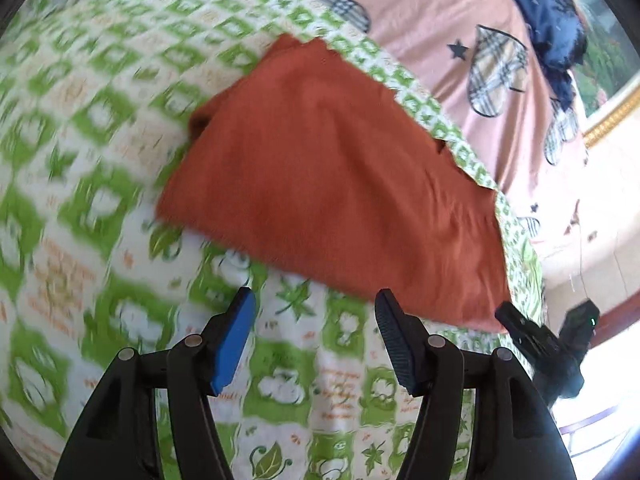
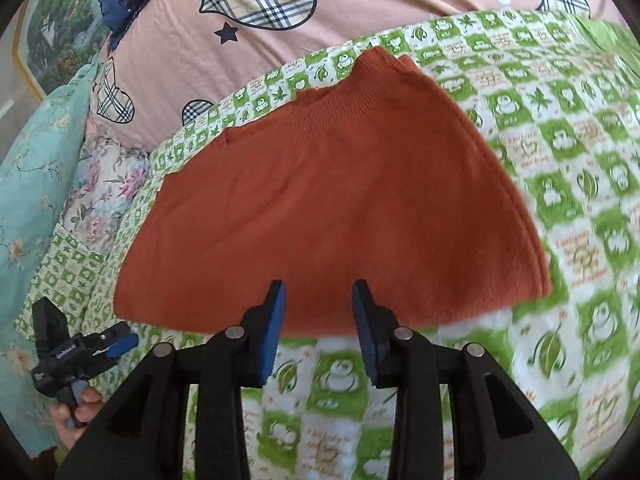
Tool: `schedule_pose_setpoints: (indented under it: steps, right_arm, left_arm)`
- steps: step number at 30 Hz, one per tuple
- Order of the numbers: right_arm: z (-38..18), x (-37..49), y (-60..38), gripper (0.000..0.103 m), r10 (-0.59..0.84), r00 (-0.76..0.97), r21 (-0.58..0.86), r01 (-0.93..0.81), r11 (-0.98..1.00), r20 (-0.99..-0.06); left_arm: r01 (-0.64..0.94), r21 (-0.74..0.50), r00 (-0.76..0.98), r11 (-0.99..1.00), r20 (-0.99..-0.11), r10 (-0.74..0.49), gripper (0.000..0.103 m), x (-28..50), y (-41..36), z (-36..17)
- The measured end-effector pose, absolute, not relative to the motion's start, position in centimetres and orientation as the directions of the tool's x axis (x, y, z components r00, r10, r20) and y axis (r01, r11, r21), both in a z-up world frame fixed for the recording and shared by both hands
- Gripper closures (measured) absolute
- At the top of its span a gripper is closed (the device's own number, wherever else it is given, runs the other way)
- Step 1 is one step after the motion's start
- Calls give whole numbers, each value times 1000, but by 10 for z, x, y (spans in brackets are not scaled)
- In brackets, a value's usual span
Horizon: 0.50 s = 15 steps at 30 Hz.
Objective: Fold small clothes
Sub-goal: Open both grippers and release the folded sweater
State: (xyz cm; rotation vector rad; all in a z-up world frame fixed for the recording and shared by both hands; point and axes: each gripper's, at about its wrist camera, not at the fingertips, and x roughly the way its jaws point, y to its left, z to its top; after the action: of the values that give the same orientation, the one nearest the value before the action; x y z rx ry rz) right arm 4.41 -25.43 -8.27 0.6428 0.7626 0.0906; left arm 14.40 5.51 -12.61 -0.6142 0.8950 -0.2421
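Orange knit garment (image 2: pixel 332 208), folded flat, lying on a green-and-white patterned cloth (image 2: pixel 560 152) spread over a pink bedsheet (image 2: pixel 360 8) printed with plaid hearts. The left gripper (image 1: pixel 316 336) hovers just short of the garment's near edge, its fingers spread wide and holding nothing. The right gripper (image 2: pixel 319 328) is likewise parted and empty, its fingertips at the garment's near hem.
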Motion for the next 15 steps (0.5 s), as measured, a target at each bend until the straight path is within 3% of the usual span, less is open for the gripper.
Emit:
schedule_pose_setpoints:
  steps: [8, 15]
  right_arm:
    - [-79, 37, -246, 66, 314, 728, 585, 146, 798, -609]
    - [-78, 49, -249, 66, 333, 725, 595, 131, 793, -603]
  left_arm:
    - [-104, -627, 665, 772, -621, -415, 34, 159, 65, -130]
    - [-177, -595, 718, 784, -623, -310, 34, 197, 72, -125]
